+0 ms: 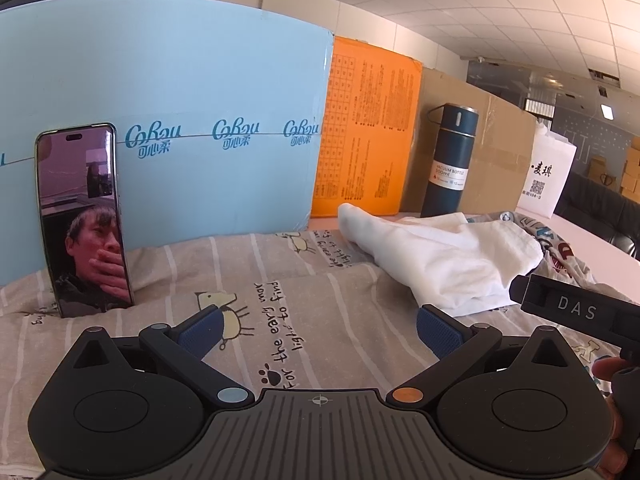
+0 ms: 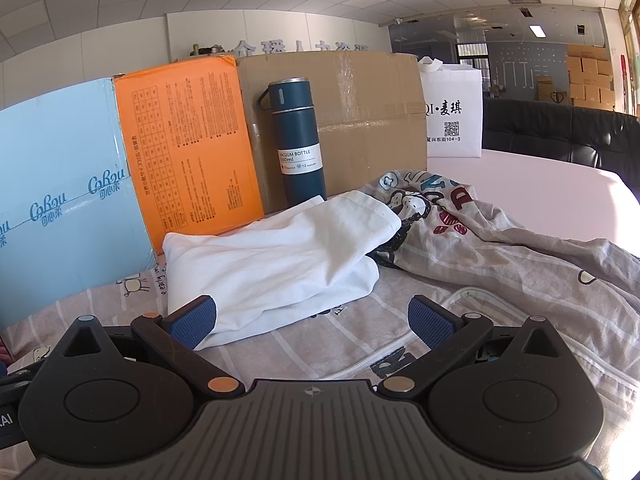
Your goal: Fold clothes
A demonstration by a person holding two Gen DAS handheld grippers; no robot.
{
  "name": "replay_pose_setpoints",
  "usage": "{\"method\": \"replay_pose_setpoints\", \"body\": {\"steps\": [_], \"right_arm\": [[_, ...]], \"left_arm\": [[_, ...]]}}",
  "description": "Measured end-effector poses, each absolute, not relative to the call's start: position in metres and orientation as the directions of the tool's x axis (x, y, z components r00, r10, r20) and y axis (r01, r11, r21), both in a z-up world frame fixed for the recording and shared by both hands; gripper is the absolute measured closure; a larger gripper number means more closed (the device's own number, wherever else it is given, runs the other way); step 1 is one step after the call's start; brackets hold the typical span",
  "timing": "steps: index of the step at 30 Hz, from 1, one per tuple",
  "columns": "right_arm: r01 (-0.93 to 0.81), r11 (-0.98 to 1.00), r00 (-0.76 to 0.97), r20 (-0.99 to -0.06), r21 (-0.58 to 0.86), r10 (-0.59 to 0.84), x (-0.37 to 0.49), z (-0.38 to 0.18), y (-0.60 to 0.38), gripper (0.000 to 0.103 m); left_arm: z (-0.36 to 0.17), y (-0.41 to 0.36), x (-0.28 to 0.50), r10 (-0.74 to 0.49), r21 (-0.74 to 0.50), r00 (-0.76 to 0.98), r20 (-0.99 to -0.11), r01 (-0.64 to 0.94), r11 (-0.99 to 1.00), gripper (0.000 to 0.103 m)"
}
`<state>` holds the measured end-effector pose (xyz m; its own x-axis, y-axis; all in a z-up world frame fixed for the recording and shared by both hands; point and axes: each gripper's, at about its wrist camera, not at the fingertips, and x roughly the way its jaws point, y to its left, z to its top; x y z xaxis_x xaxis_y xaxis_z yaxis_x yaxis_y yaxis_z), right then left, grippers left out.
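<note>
Left wrist view looks across a table [image 1: 592, 236] covered by a striped grey cartoon-print sheet [image 1: 328, 304], in an office with a tiled ceiling and stacked cartons at the far right. Along the back edge stand a pale blue carton [image 1: 180, 92], an orange box [image 1: 368, 132], a brown cardboard box [image 2: 352, 120] and a white shopping bag [image 2: 454, 112], which wall off that side. Bare pink tabletop lies open to the right of the bedding. A grey printed garment [image 2: 500, 256] is heaped on the right, its zipper edge running toward the right gripper [image 2: 312, 318]. A crumpled white garment [image 2: 280, 256] lies in the middle, just in front of the orange box, beside a dark blue vacuum bottle [image 2: 298, 140]. A phone [image 1: 82, 220] leans upright against the blue carton. Left gripper [image 1: 318, 330] hovers over the sheet, fingers spread wide, gripping nothing. Right gripper's fingers also gape wide and empty; the left pad [image 2: 192, 320] overlaps the white garment's edge in the picture, though I cannot tell whether they touch.
</note>
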<state>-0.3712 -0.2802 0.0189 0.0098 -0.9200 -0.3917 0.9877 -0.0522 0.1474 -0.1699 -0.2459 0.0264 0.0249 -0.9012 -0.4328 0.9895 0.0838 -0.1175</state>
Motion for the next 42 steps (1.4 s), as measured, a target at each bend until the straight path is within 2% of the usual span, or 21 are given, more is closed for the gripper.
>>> {"method": "replay_pose_setpoints", "body": {"steps": [42], "right_arm": [[0.99,-0.061,-0.005,-0.394,0.129,-0.919,-0.3699,0.0176,-0.2813,0.0]], "left_arm": [[0.028,-0.2431,-0.1746,-0.911,-0.096,0.024,-0.411,0.993,0.07,0.0]]}}
